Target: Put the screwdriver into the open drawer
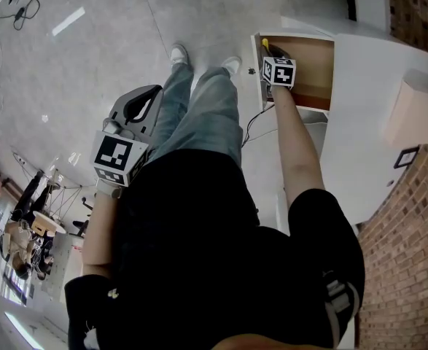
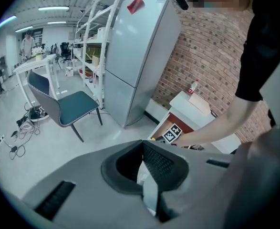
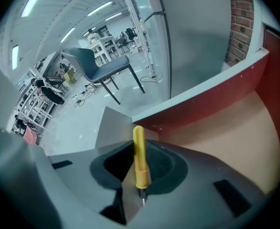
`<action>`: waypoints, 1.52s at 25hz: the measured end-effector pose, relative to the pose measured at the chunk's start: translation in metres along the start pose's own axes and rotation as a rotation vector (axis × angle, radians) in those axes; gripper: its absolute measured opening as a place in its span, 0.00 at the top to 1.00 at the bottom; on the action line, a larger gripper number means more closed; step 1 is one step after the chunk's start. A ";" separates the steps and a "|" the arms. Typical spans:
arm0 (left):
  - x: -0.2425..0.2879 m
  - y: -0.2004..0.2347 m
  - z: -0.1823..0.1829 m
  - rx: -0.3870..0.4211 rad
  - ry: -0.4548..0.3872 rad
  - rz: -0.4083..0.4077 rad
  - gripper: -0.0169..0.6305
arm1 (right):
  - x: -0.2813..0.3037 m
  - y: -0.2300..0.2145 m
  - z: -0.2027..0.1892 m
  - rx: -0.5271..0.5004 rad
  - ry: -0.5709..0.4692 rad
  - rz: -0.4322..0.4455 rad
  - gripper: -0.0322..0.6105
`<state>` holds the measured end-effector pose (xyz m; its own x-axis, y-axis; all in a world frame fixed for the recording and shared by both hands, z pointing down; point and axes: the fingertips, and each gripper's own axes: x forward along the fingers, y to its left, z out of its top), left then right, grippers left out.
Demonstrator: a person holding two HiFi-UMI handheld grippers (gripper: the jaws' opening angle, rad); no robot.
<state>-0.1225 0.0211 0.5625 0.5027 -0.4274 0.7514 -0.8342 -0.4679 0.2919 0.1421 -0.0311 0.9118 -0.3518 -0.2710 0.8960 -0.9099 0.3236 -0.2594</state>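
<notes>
- Two grippers are in your hands. The right gripper (image 3: pixel 134 147) is down at the open drawer (image 1: pixel 308 70), and the left gripper (image 2: pixel 142 144) hangs low beside your left leg, well apart from the drawer.
- Your right gripper's jaws are clamped on the screwdriver (image 3: pixel 139 161). Its yellow handle runs out past the jaw tips, and its thin metal tip points back toward the gripper's camera.
- In the head view, the yellow end of the handle shows just beyond your right gripper, inside the drawer and near its white front panel.
- In the right gripper view, the handle aims at the drawer's red-brown inner wall, with the tan drawer floor spreading to the right. No view shows whether the screwdriver touches that floor.
- Your left gripper's jaws meet at the tips, with nothing between them.
- The drawer stands pulled out of the white cabinet (image 1: pixel 367 122) toward your feet, and your white shoes (image 1: pixel 179 52) are on the grey floor just beside it.
- Your right forearm (image 1: pixel 297 144) stretches straight down to the drawer.
- A pale box (image 1: pixel 410 111) sits on the cabinet top, near the brick wall (image 1: pixel 410 268).
- In the left gripper view, a tall grey fridge (image 2: pixel 135 56) stands against the brick. A chair (image 2: pixel 73 106) with a teal seat is on the open floor to its left.
</notes>
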 end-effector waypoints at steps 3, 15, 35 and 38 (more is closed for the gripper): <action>0.000 0.003 -0.005 -0.009 0.007 0.001 0.97 | 0.008 -0.008 -0.004 0.028 0.012 -0.012 0.83; 0.002 0.004 -0.025 -0.038 0.028 -0.001 0.97 | 0.026 -0.028 -0.015 0.032 0.055 -0.061 0.82; -0.015 -0.010 0.019 -0.012 -0.093 -0.006 0.97 | -0.063 0.004 0.044 -0.036 -0.134 -0.098 0.89; -0.020 -0.013 0.031 0.001 -0.126 -0.010 0.97 | -0.081 0.017 0.054 -0.063 -0.157 -0.091 0.93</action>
<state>-0.1151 0.0118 0.5256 0.5353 -0.5163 0.6685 -0.8288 -0.4735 0.2979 0.1435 -0.0524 0.8149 -0.3033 -0.4386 0.8459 -0.9258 0.3458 -0.1527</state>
